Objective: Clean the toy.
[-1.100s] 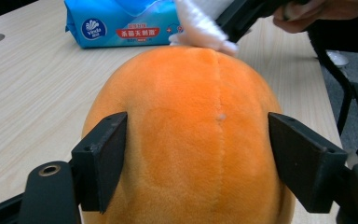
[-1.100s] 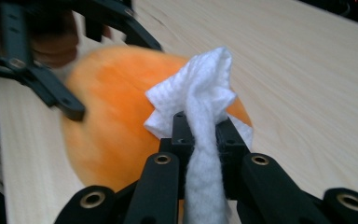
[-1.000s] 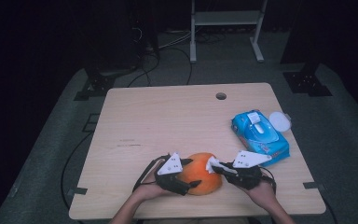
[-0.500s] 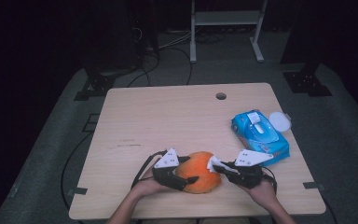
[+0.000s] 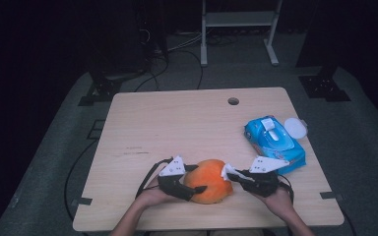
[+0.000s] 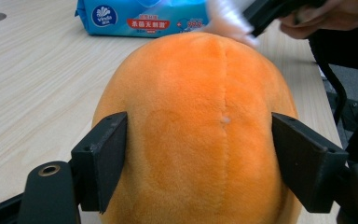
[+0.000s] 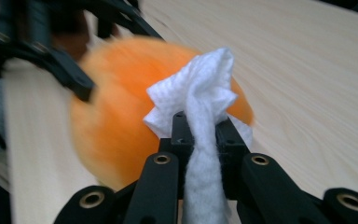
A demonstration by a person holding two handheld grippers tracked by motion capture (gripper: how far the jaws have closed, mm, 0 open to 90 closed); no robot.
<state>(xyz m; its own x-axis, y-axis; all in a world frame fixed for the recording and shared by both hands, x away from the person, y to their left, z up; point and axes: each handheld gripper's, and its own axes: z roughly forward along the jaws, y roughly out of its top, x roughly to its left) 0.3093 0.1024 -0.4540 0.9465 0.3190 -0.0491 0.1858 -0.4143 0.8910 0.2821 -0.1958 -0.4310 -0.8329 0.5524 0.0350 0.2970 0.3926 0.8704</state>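
Observation:
An orange plush ball (image 5: 209, 180) rests on the wooden table (image 5: 187, 123) near its front edge. My left gripper (image 5: 197, 184) is shut on the orange plush ball (image 6: 200, 126), one black jaw pressed into each side. My right gripper (image 5: 234, 176) is shut on a crumpled white wipe (image 5: 228, 171), and the wipe (image 7: 200, 100) touches the right side of the orange plush ball (image 7: 116, 121). In the left gripper view the white wipe (image 6: 226, 21) sits at the ball's far top edge, held by the other gripper.
A blue pack of wet wipes (image 5: 274, 140) lies at the table's right, with a round white lid (image 5: 295, 128) beside it. A small round hole (image 5: 233, 101) is in the tabletop near the far edge. Cables and a metal stand are on the floor beyond.
The ball and both grippers stay at about the same spot near the front edge. The wipe stays against the ball's right side.

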